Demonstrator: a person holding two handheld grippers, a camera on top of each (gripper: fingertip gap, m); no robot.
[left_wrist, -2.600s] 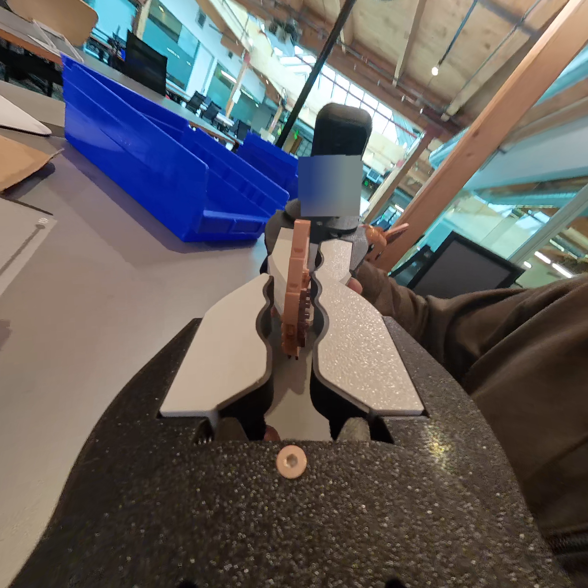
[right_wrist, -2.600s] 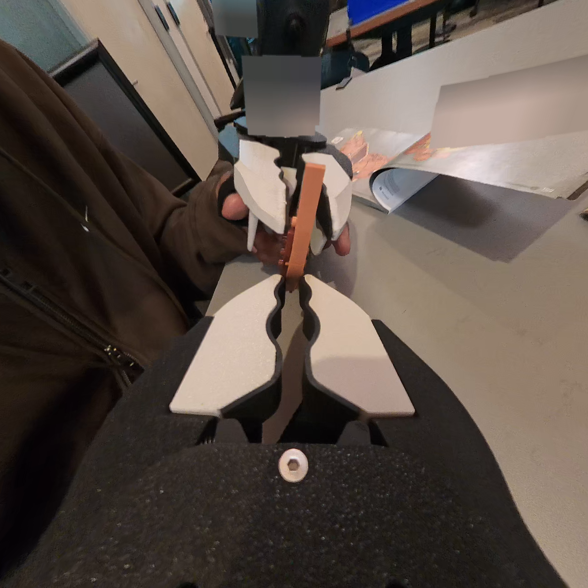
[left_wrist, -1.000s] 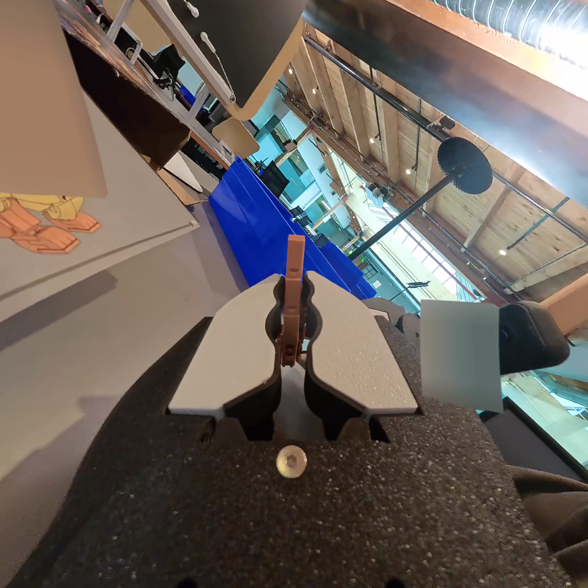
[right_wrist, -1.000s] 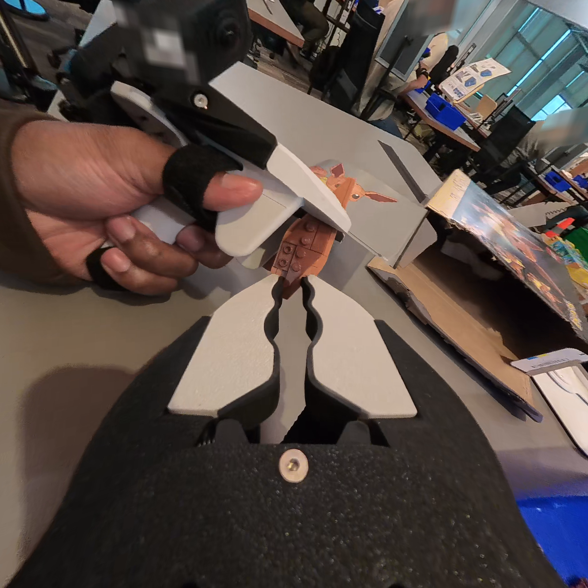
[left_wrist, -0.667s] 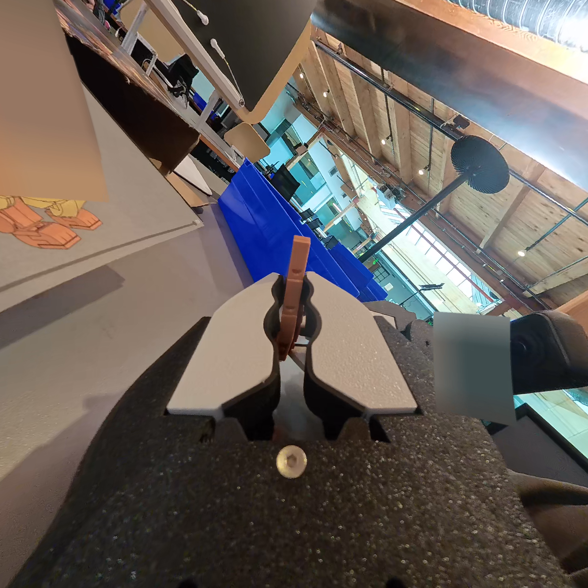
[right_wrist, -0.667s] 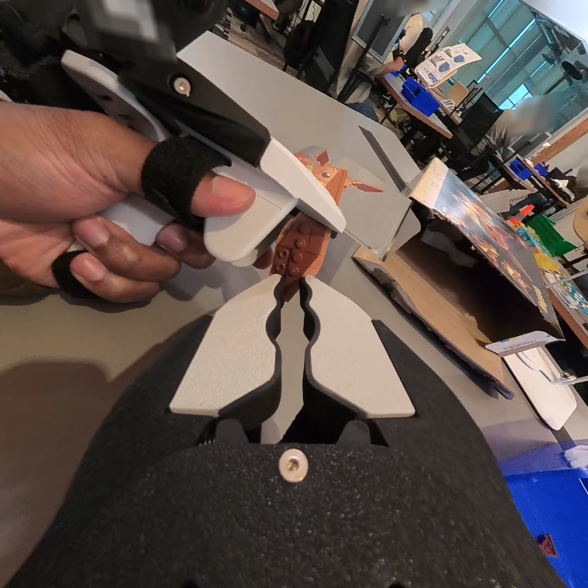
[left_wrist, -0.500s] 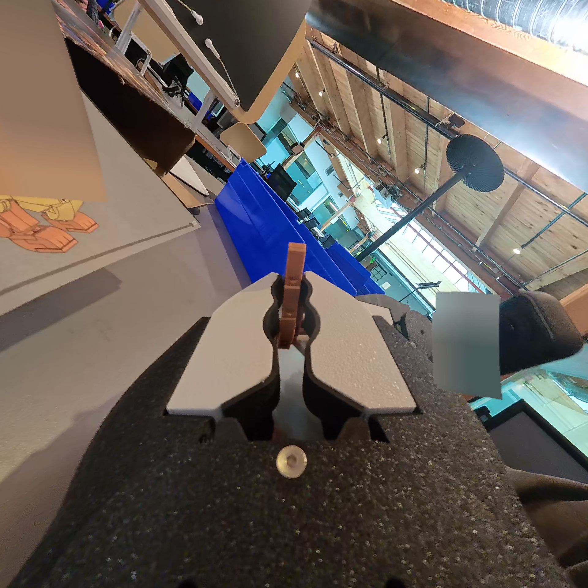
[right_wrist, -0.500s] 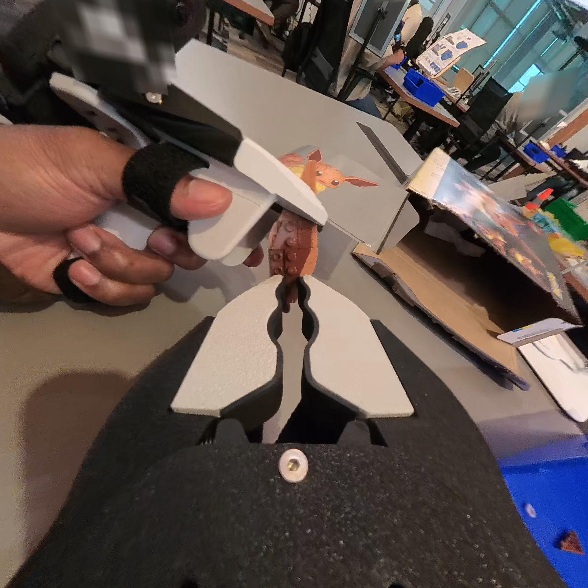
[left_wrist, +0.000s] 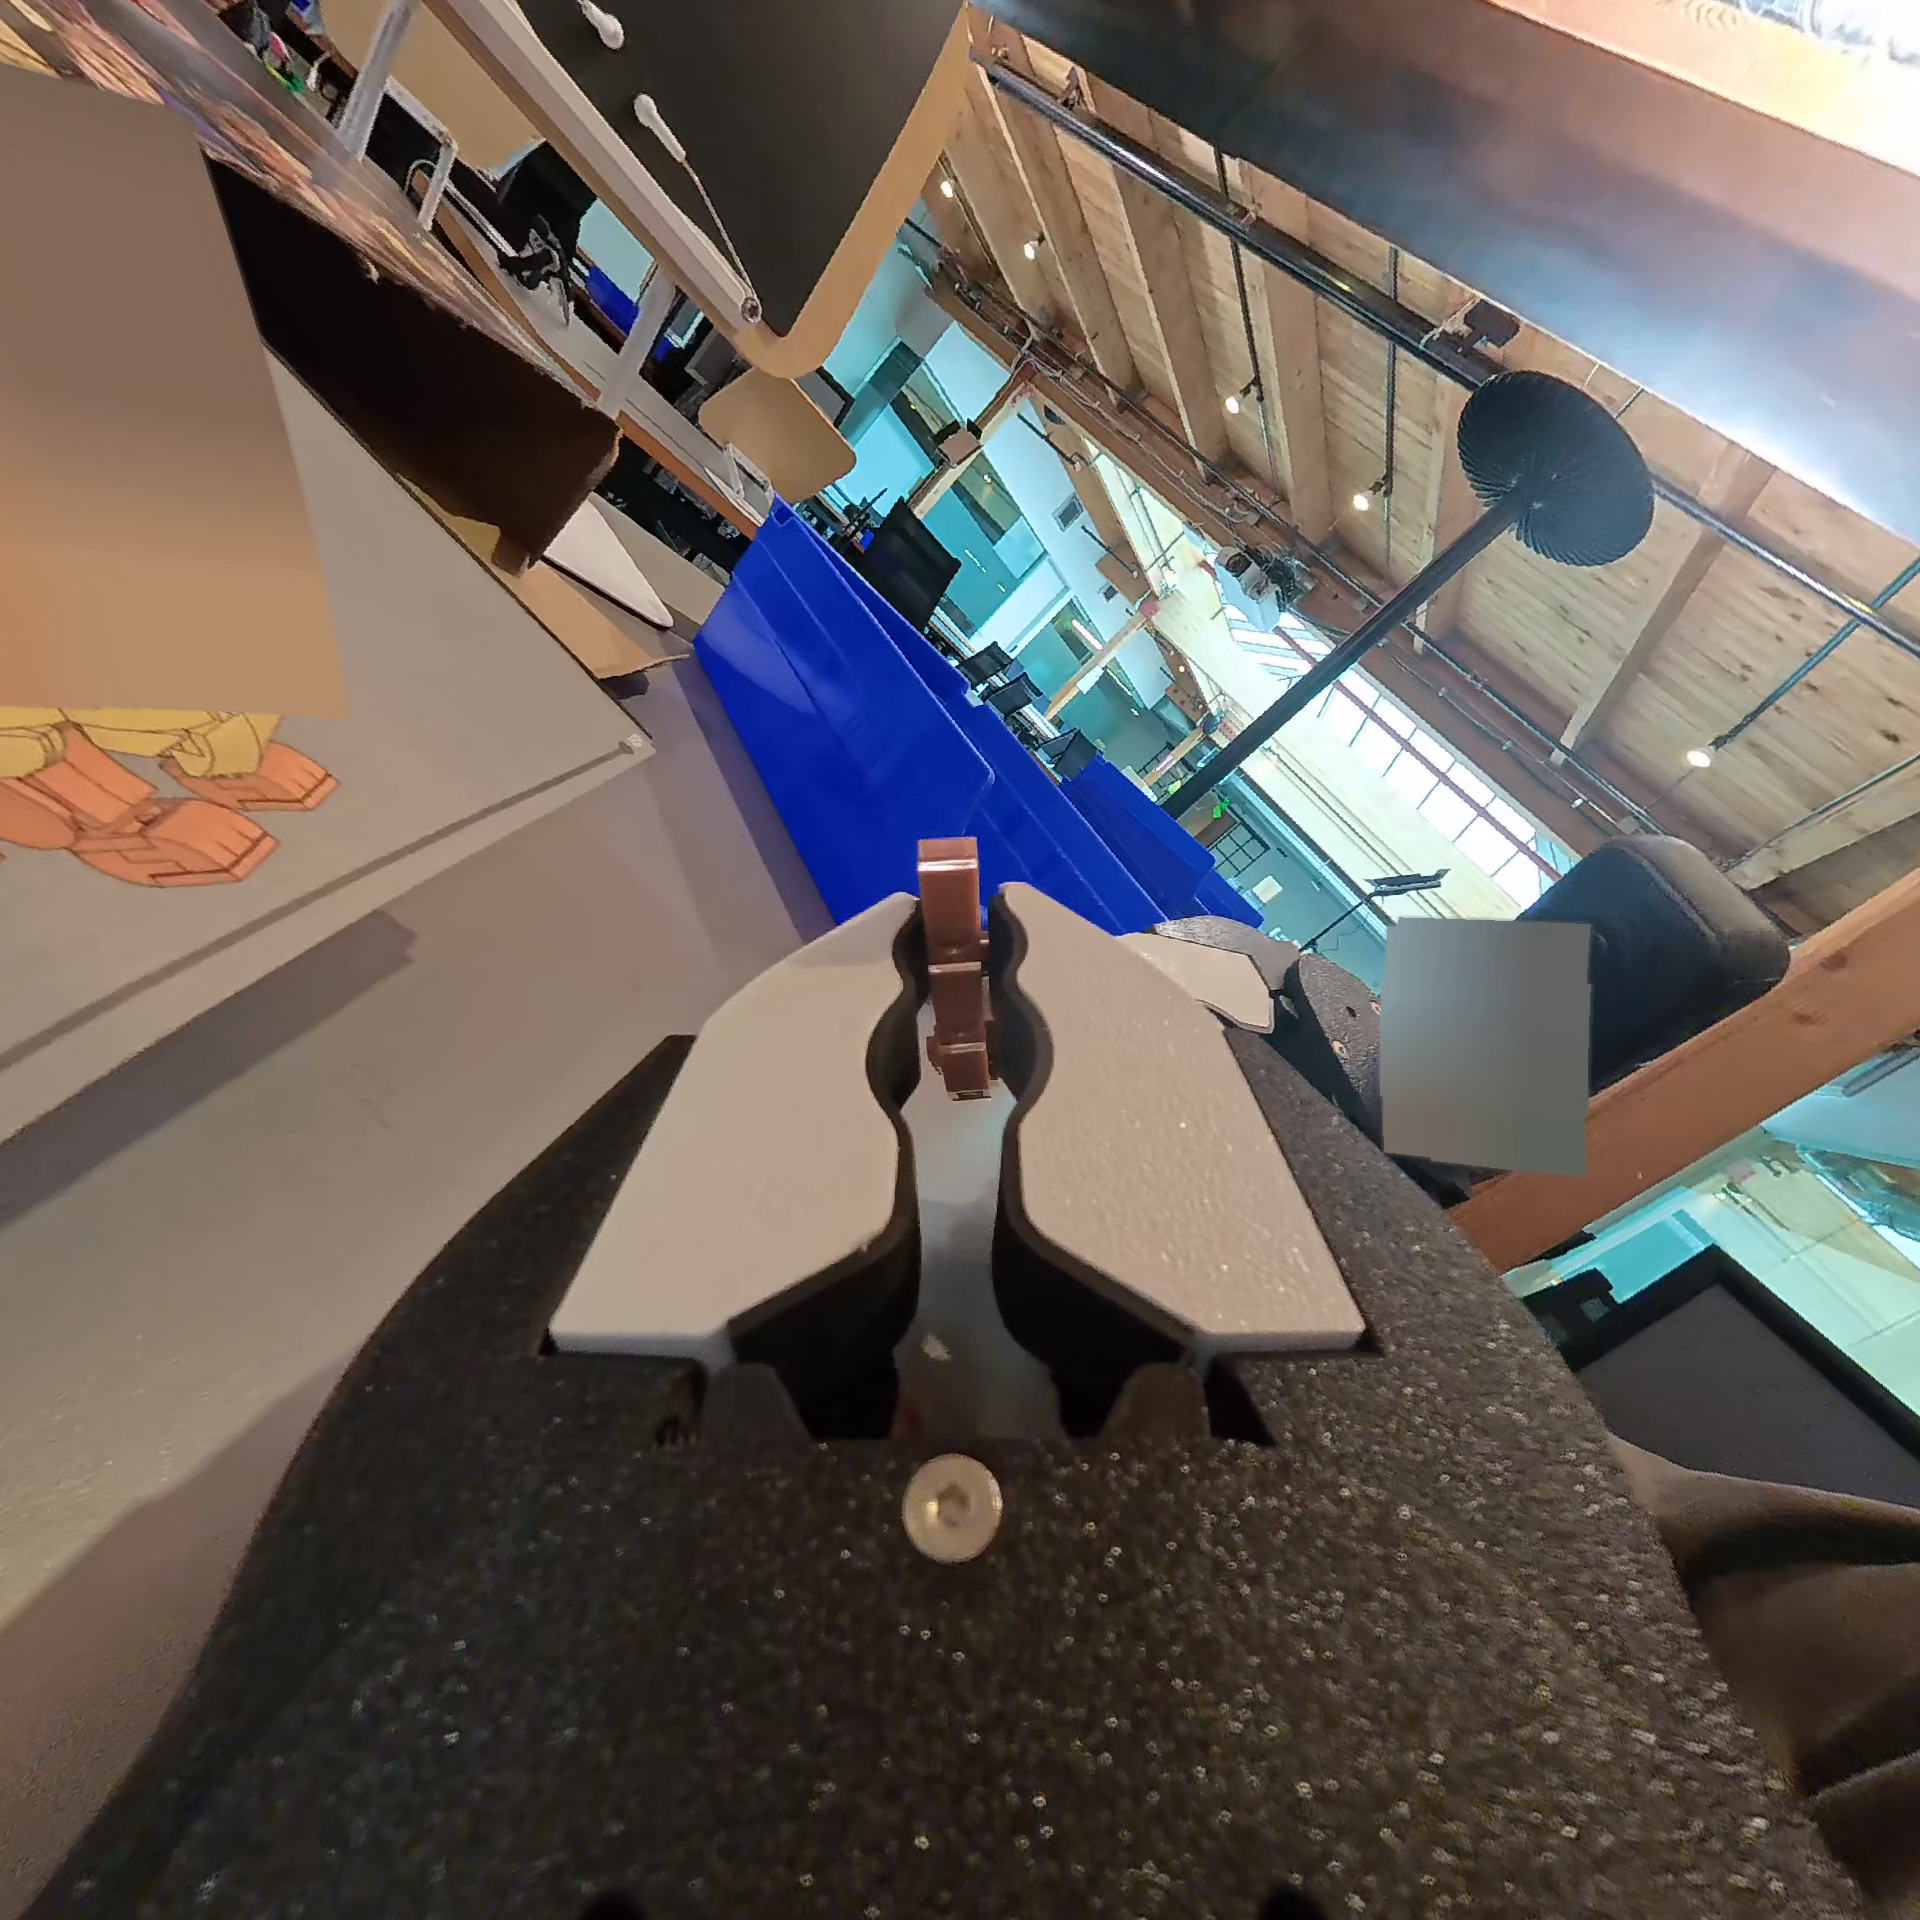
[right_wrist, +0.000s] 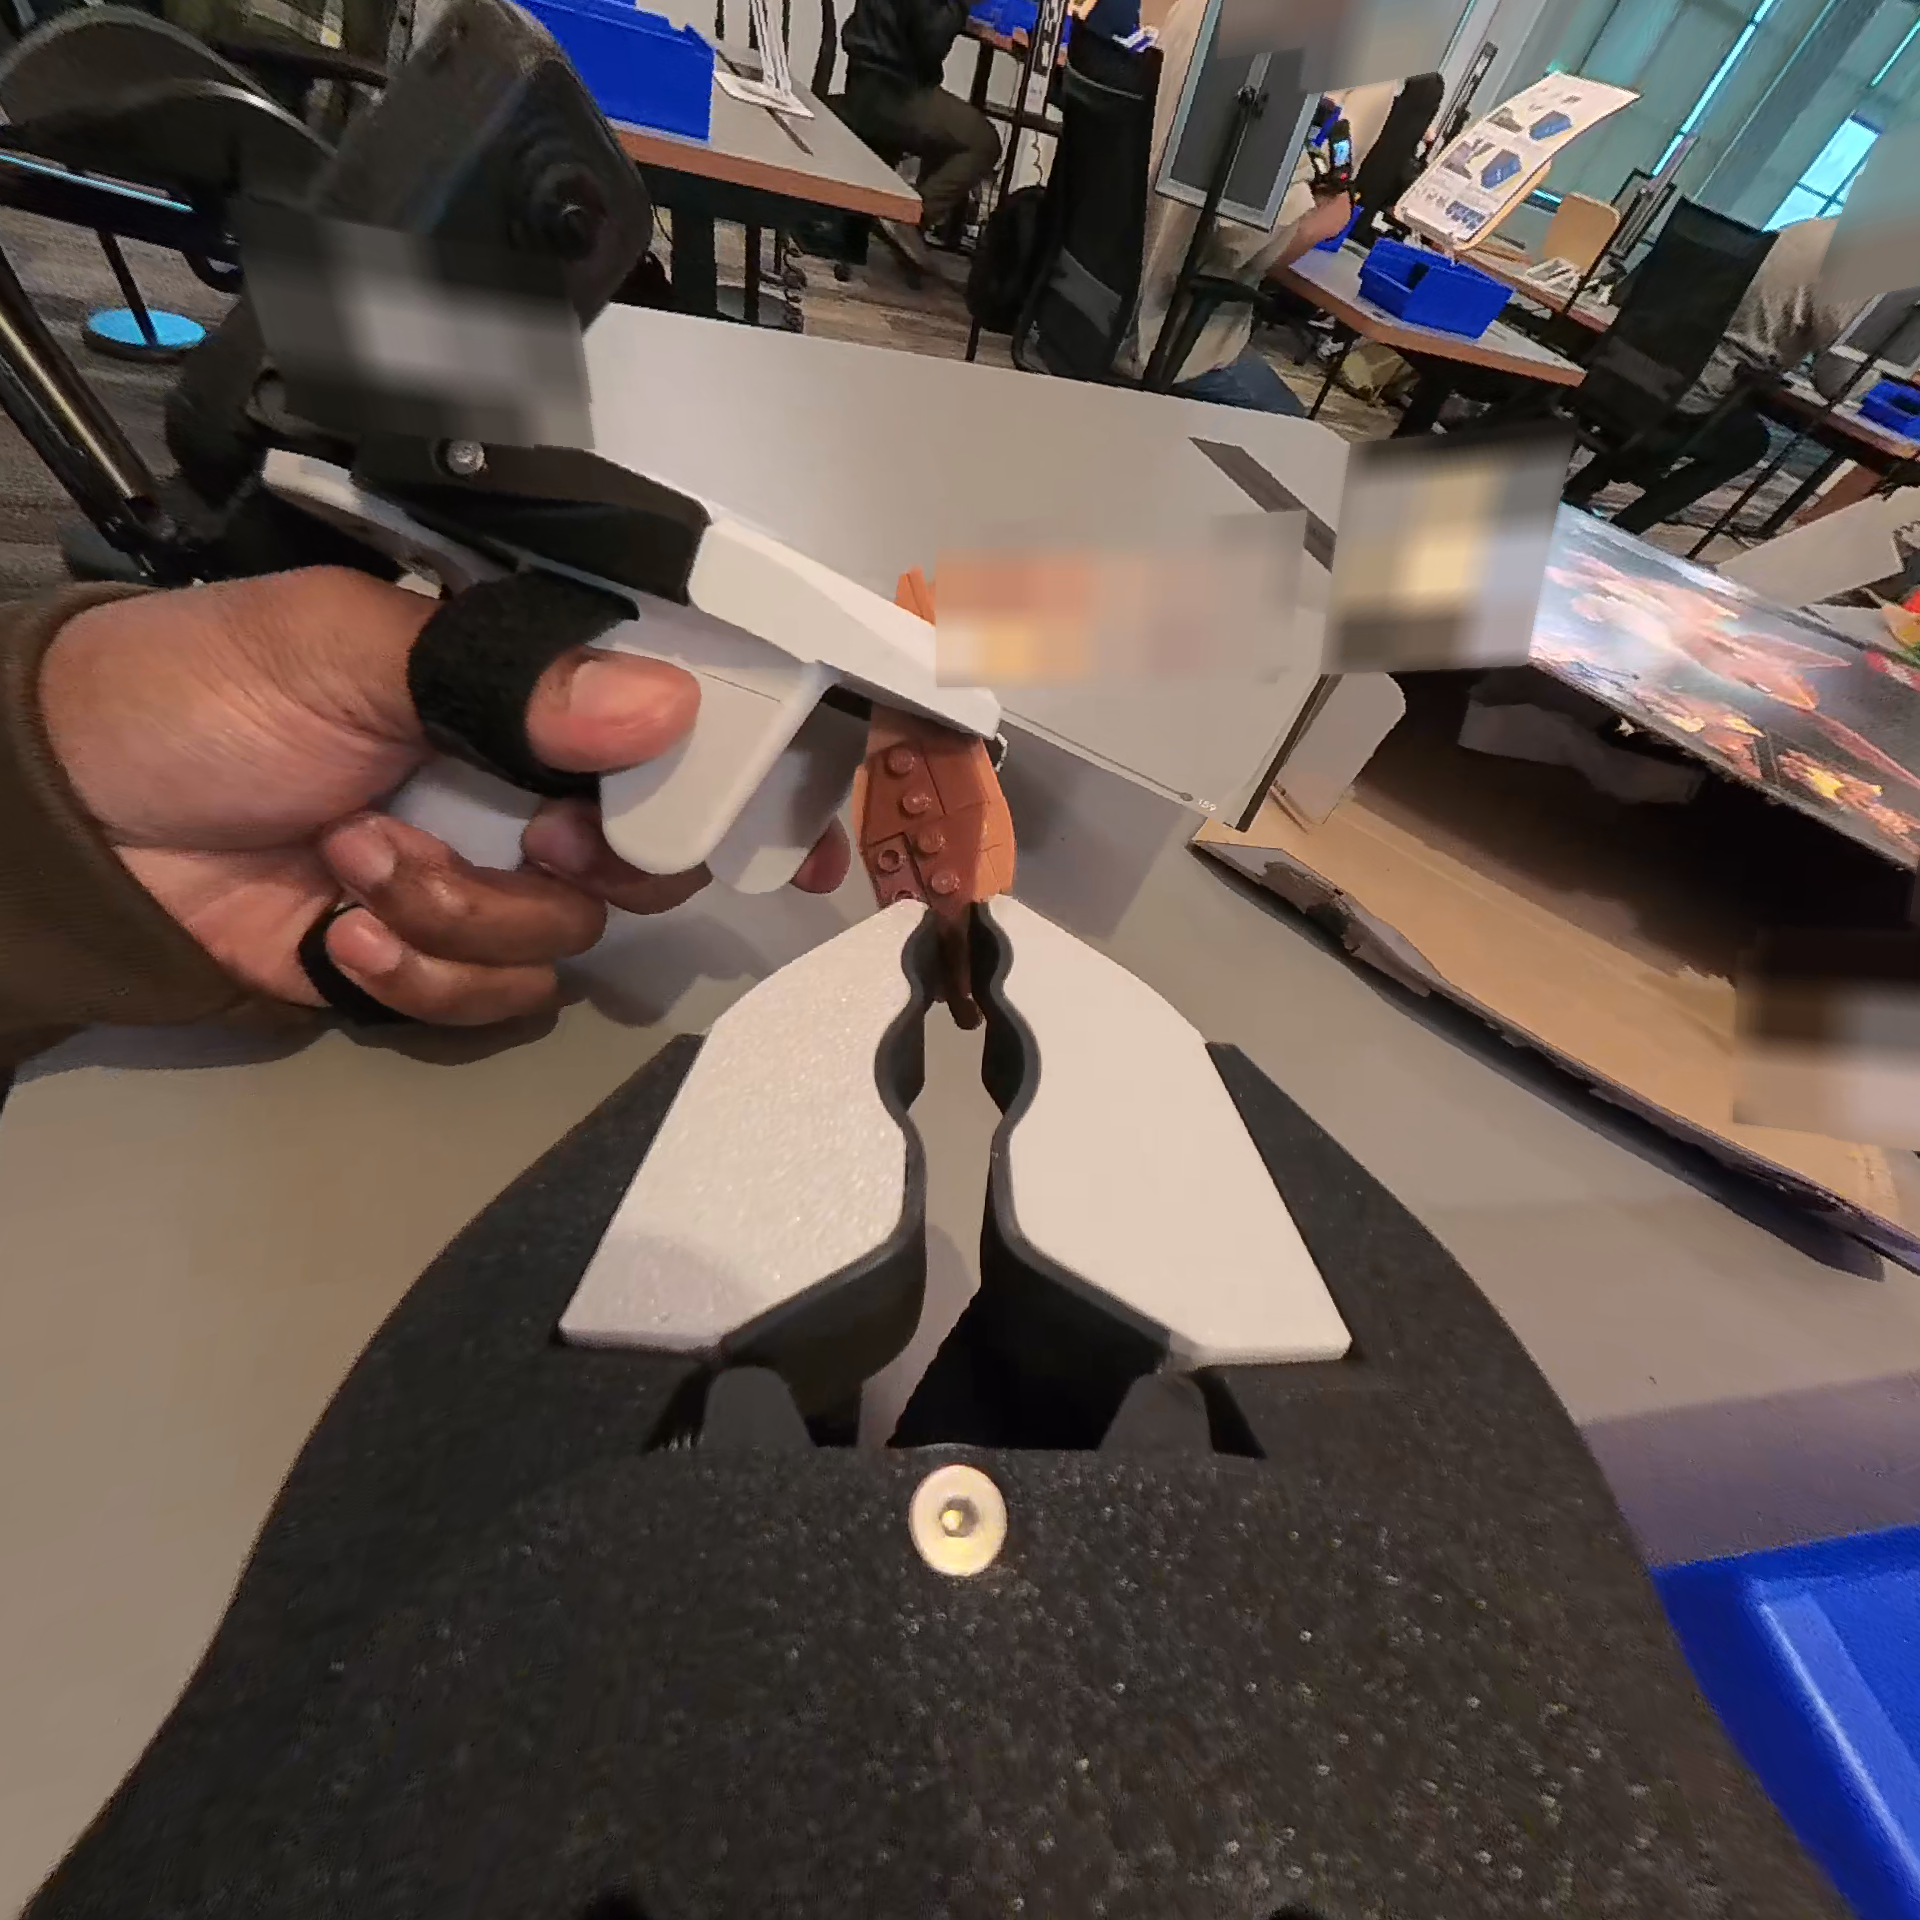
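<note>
Held edge-on in the left gripper (left_wrist: 951, 914): one flat brown assembly of studded plastic bricks (left_wrist: 954, 977), long axis running forward along the fingers, far end poking out past the tips toward the row of blue plastic bins (left_wrist: 852, 748). Jaws of this gripper nearly closed, both grey pads (left_wrist: 1023, 966) pressing on the thin faces of the assembly.

From the right wrist view, same brick assembly (right_wrist: 930, 821) seen broadside: studded face toward the camera, long axis near upright, upper end hidden under the left gripper (right_wrist: 966, 727), lower end tapering into a narrow tip. Right gripper (right_wrist: 958, 920) closed almost fully on that lower tip, pads (right_wrist: 904, 935) touching it on both sides. So one assembly, gripped at two ends by two grippers, lifted above the grey tabletop (right_wrist: 312, 1143).

Left gripper wrapped by one bare hand (right_wrist: 343, 790) with two black finger loops, a brown sleeve at the wrist.

Nearby, counted: one open grey instruction booklet with orange figure drawings (left_wrist: 156, 821), lying on the table to the left; one flattened brown cardboard box with a printed lid (right_wrist: 1558, 935), to the right of the grippers; one blue bin corner (right_wrist: 1818, 1683) at the lower right of the right wrist view. Behind, other desks and black chairs, blurred in places.
</note>
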